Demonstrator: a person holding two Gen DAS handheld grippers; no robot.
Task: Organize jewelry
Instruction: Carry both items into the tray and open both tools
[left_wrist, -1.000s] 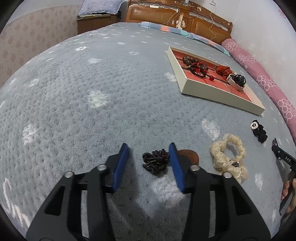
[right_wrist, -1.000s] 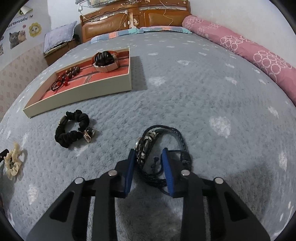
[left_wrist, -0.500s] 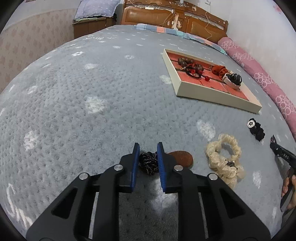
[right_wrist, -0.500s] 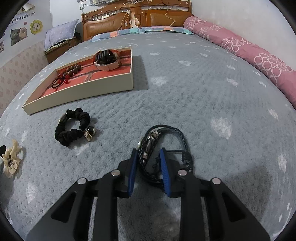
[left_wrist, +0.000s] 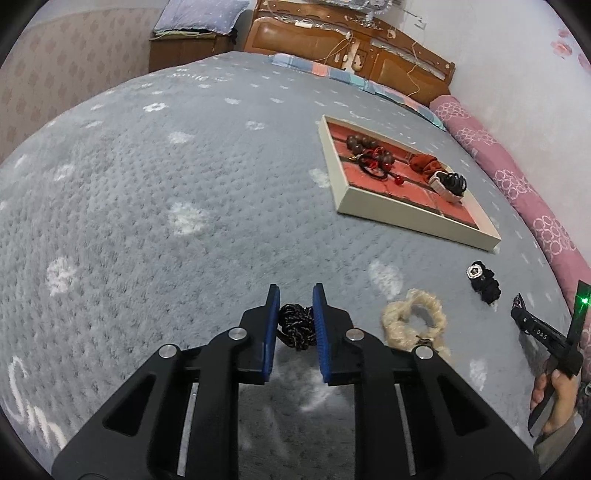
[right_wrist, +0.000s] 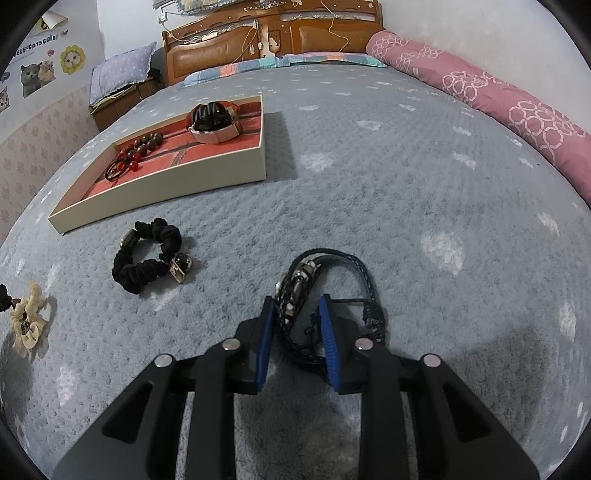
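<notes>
Bed blanket (left_wrist: 155, 206) is the workspace, with the jewelry tray (right_wrist: 162, 201) sitting on it as the landmark. Left gripper (left_wrist: 294, 314), well short of the tray, has just been closing and now pinches a dark braided cord bracelet (left_wrist: 295, 326). Right gripper (right_wrist: 297, 328) is clamped on a black leather bracelet (right_wrist: 332, 291), also nearer than the tray. Black scrunchie (right_wrist: 147, 260) lies just in front of the tray, cream scrunchie (left_wrist: 413, 321) further out.

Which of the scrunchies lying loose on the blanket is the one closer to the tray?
The black scrunchie, with metal charms, lies just in front of the tray; the cream scrunchie lies farther off.
</notes>
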